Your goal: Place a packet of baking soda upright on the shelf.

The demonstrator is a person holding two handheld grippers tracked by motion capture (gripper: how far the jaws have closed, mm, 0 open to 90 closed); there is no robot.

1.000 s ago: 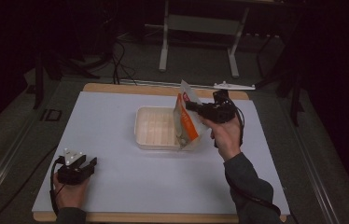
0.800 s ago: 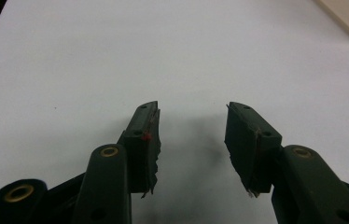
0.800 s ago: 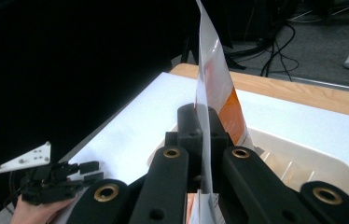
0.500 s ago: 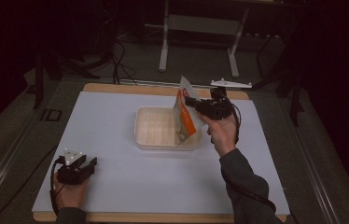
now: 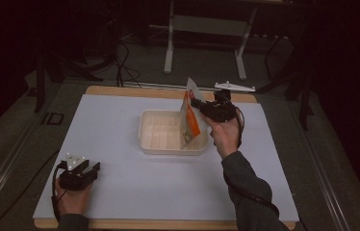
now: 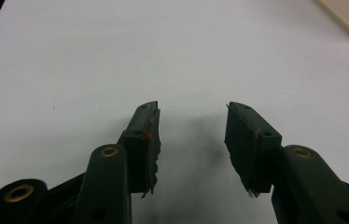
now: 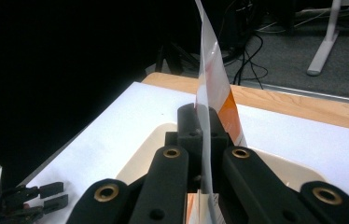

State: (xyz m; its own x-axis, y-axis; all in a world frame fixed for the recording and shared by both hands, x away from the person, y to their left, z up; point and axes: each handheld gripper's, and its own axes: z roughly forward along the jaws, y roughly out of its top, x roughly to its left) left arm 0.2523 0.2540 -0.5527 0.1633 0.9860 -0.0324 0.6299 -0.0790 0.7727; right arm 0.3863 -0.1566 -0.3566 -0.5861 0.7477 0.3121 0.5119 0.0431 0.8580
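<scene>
Right gripper (image 5: 198, 104) is seen clamped tight on the upper edge of a thin orange-and-white plastic pouch (image 5: 189, 115), held upright with its lower end inside the shallow cream plastic tray (image 5: 161, 147) at table centre, toward the tray's 3 o'clock wall. In the right gripper view the film (image 7: 213, 88) is pinched edge-on between the closed jaws. Left gripper (image 5: 91, 169) is rested at 7 o'clock on the white table sheet (image 5: 120, 192), jaws apart, nothing held. Risk judged: limp film could slip or fold, or the pouch could topple over the tray rim if released tilted.
</scene>
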